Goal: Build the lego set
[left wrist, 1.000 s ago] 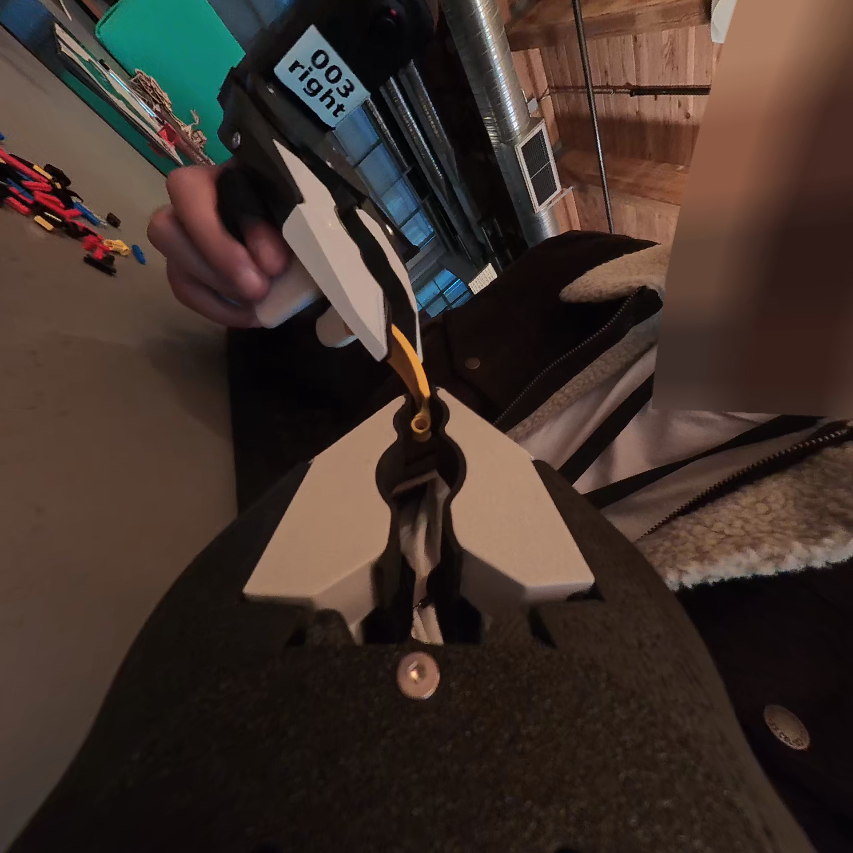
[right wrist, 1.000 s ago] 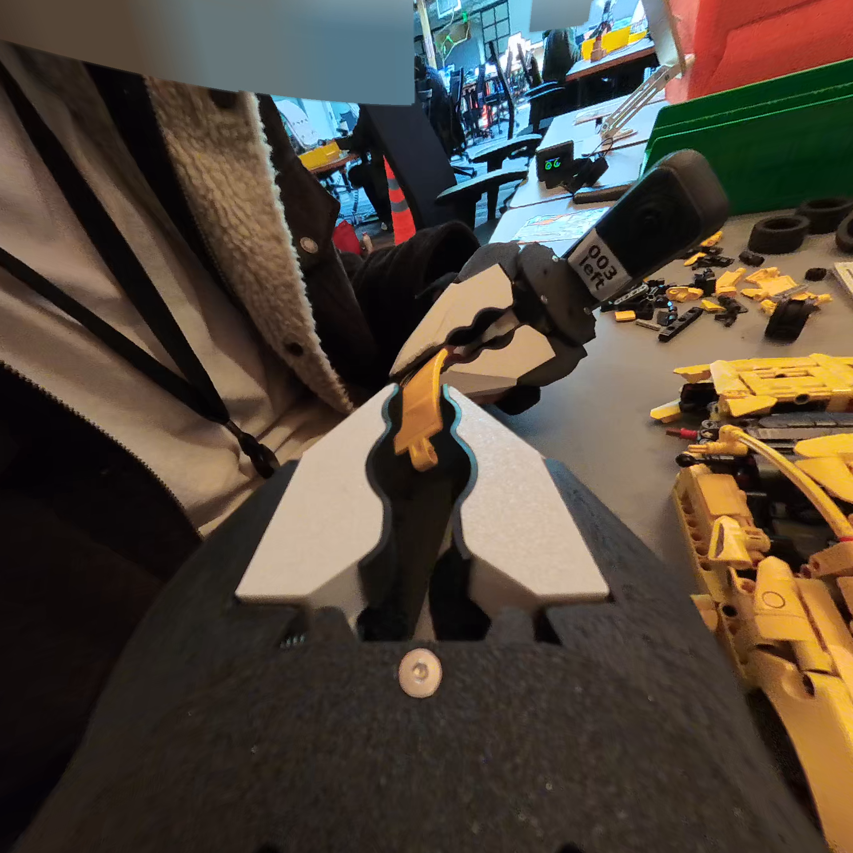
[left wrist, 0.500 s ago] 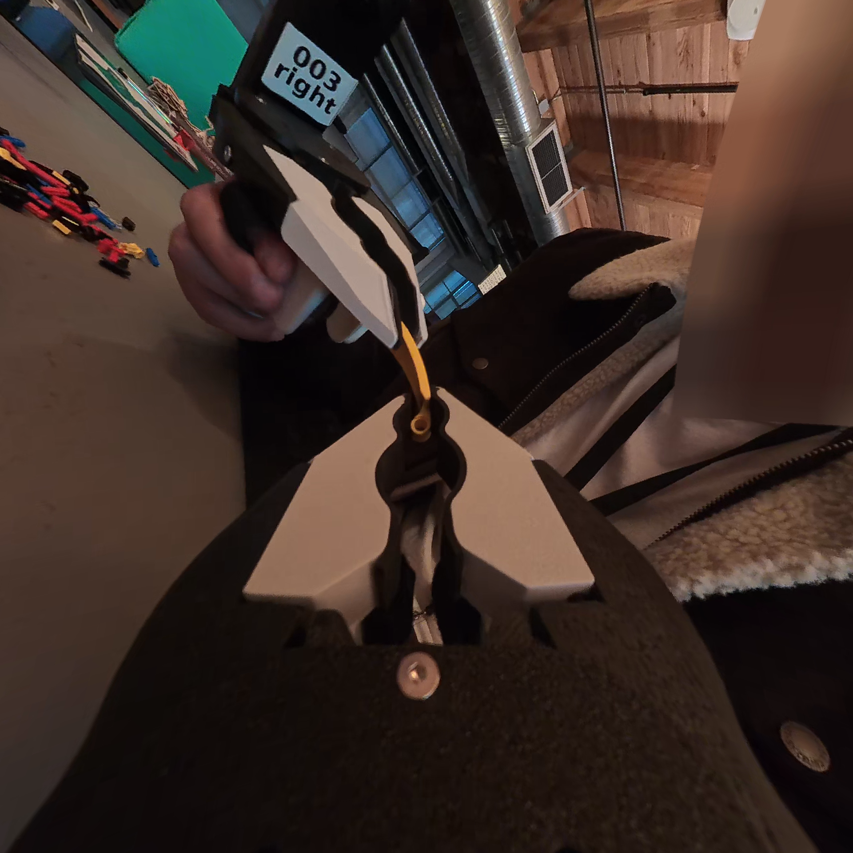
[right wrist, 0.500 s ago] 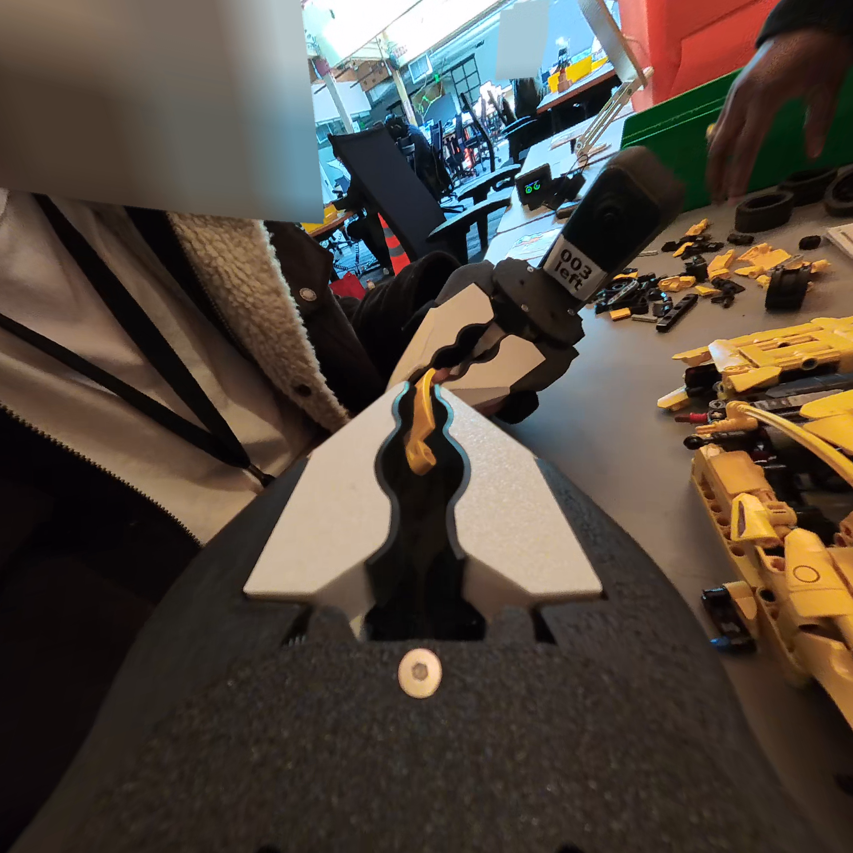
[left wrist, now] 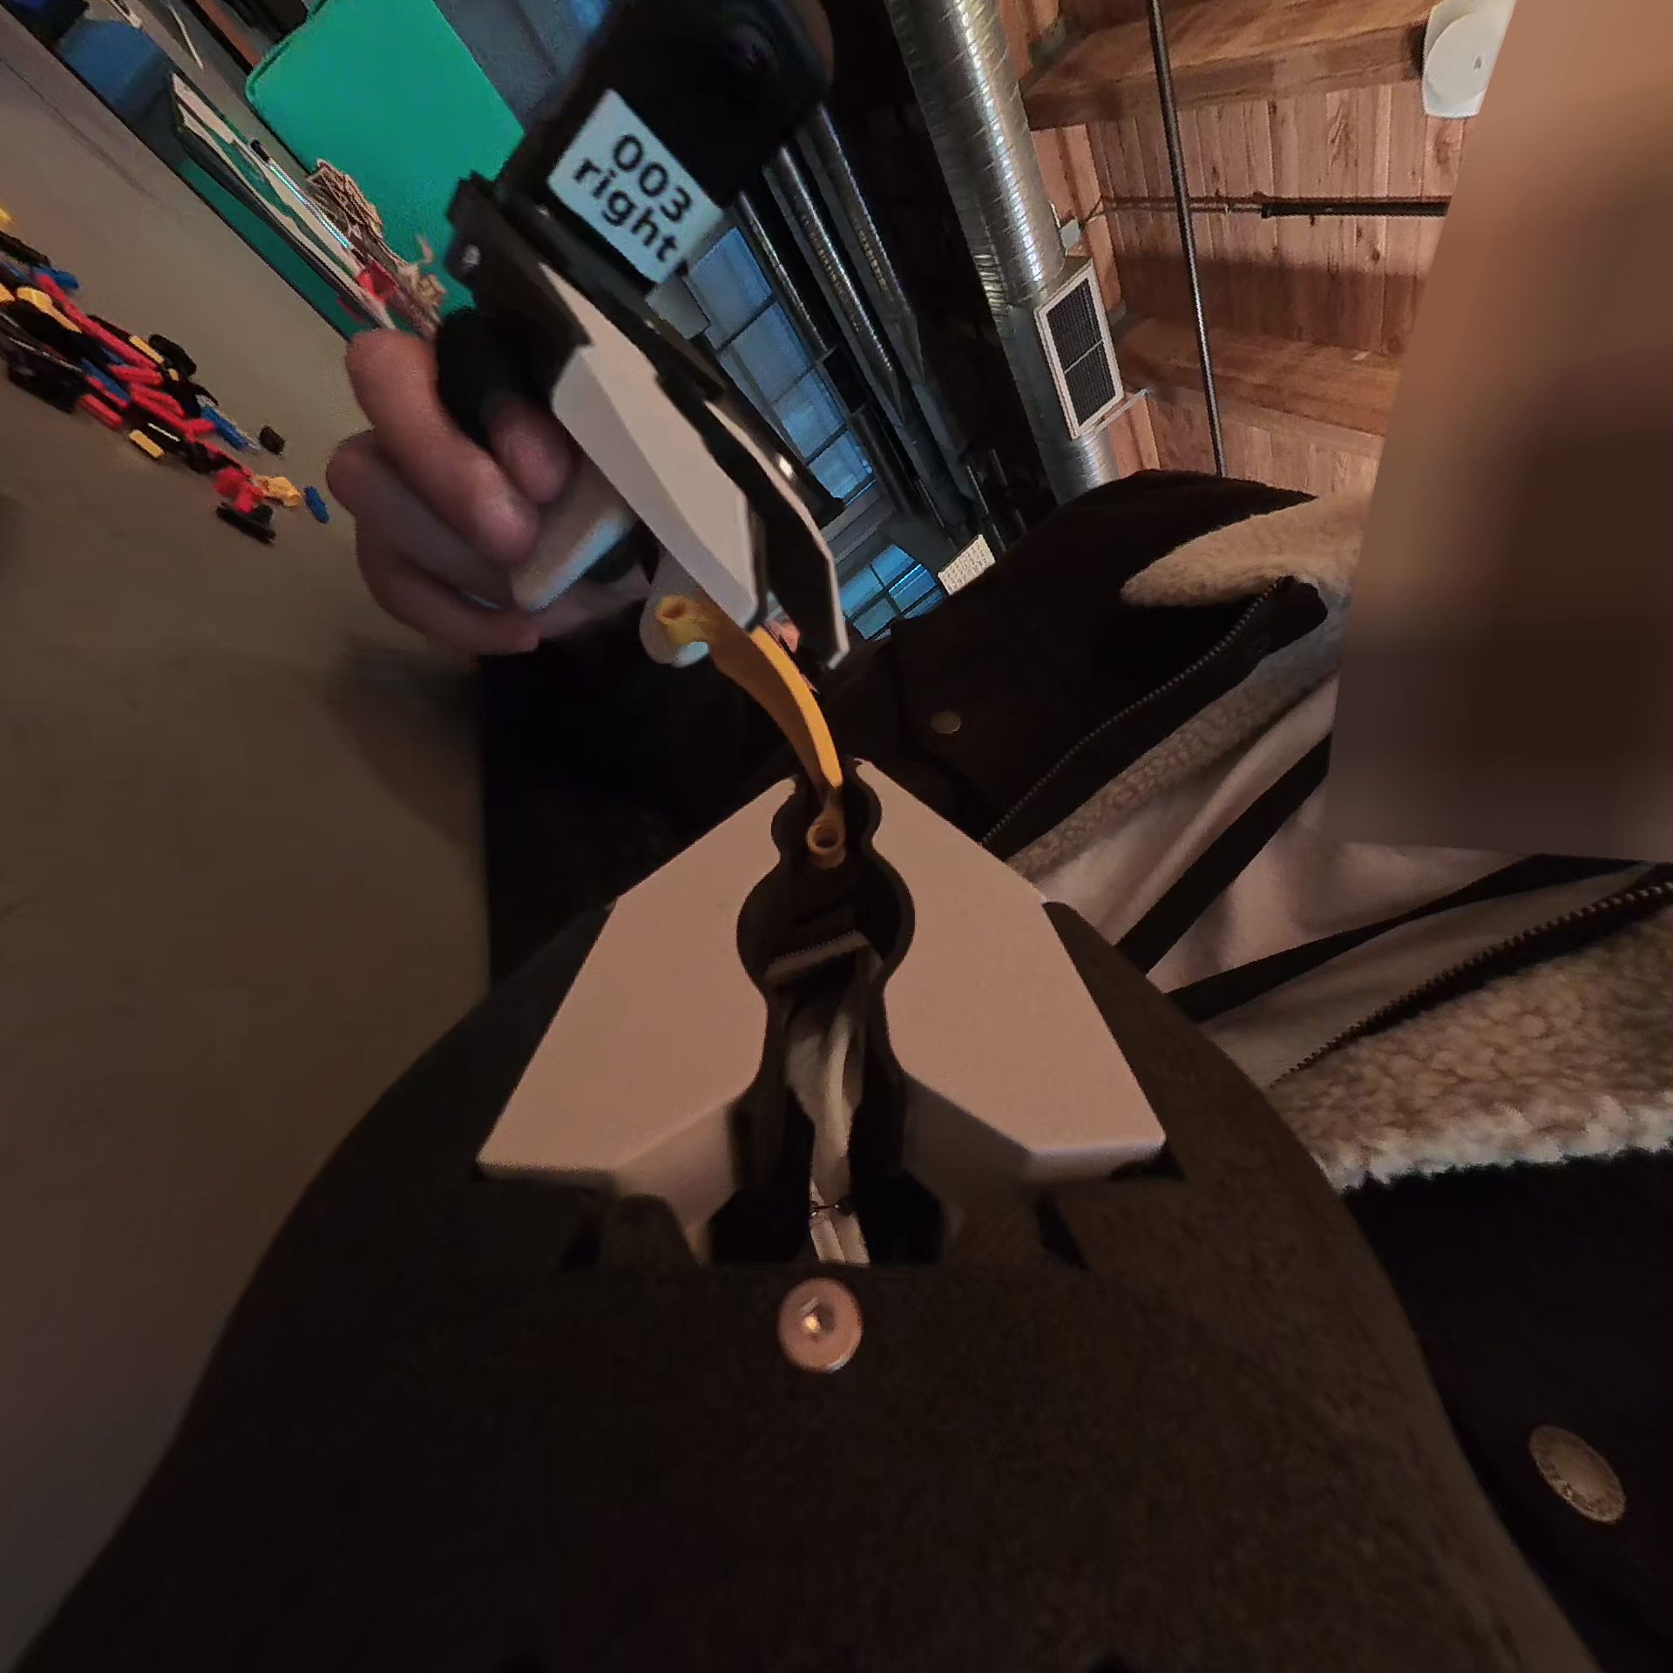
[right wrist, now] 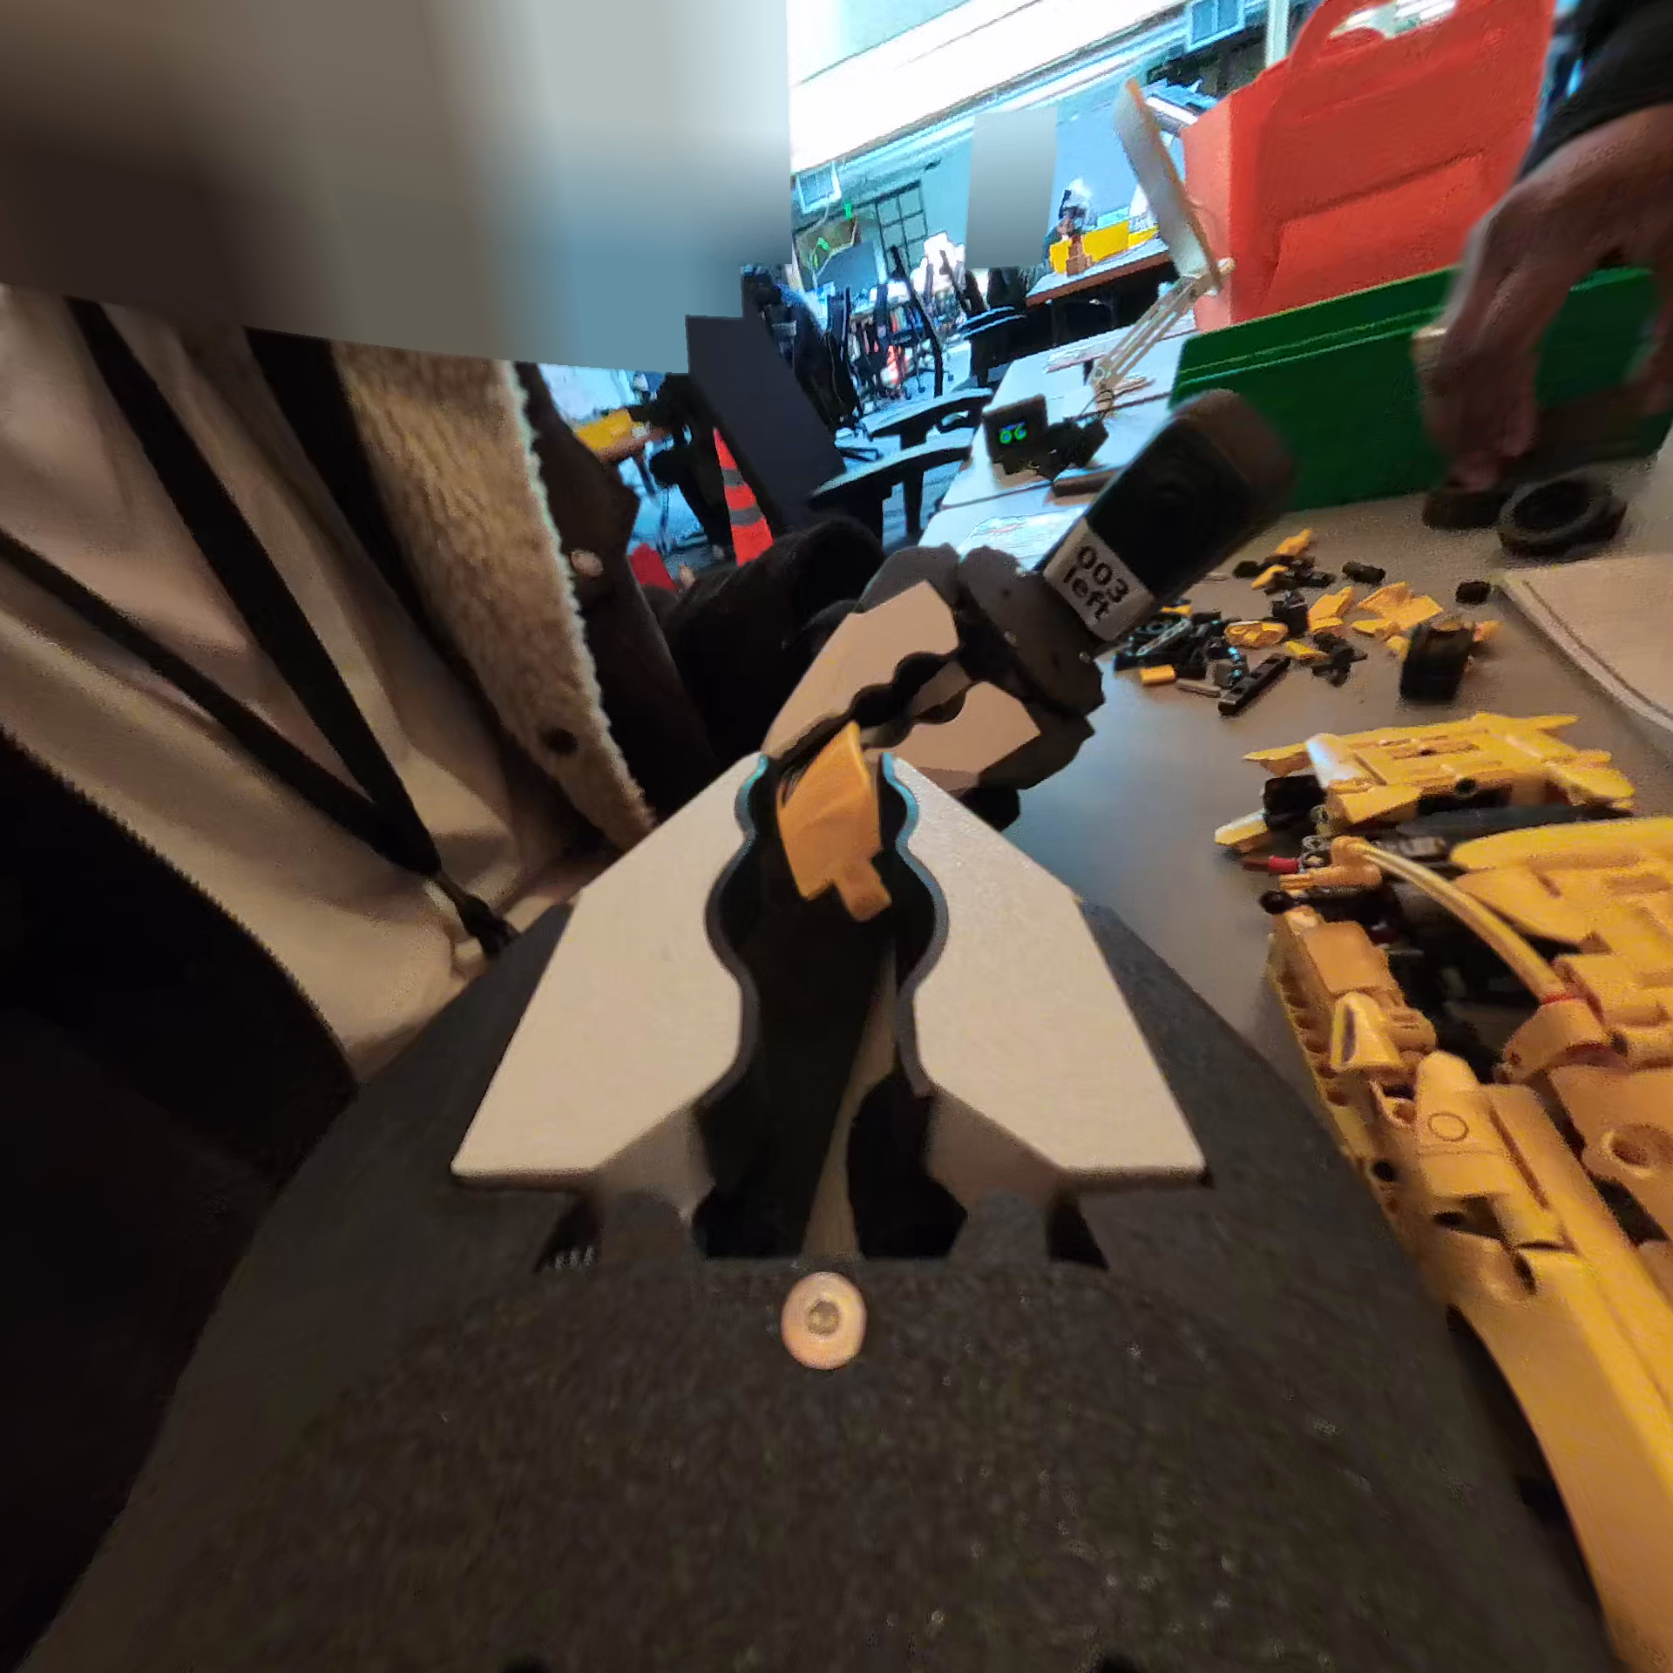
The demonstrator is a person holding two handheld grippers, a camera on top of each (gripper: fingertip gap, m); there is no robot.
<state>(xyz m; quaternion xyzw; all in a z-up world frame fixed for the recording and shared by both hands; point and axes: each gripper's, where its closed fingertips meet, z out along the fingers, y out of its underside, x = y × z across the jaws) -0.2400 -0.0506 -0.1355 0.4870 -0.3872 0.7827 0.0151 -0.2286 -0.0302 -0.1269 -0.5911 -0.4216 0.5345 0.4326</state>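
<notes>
I hold one curved yellow lego piece (left wrist: 789, 702) between both grippers, in the air in front of the person's jacket. My left gripper (left wrist: 828, 789) is shut on one end of it. My right gripper (right wrist: 828, 780) is shut on the other part of the piece (right wrist: 828, 837), which sits between its fingertips. The right gripper (left wrist: 786, 634) shows up and to the left in the left wrist view, with a hand around its grip. The left gripper (right wrist: 801, 742) meets mine tip to tip in the right wrist view.
A half-built yellow lego car (right wrist: 1494, 1041) lies on the grey table (right wrist: 1141, 815) at the right. Behind it are loose yellow and black pieces (right wrist: 1313, 616), black tyres (right wrist: 1557, 516), a green box (right wrist: 1340, 398) and another person's hand (right wrist: 1557, 299). Red, blue and black pieces (left wrist: 118, 380) lie far left. Only a small space, under 4 cm, lies between the two pairs of fingers.
The right gripper has turned and drawn back, so more of the yellow piece shows between the two grippers. The other person's hand has come down to the tyres.
</notes>
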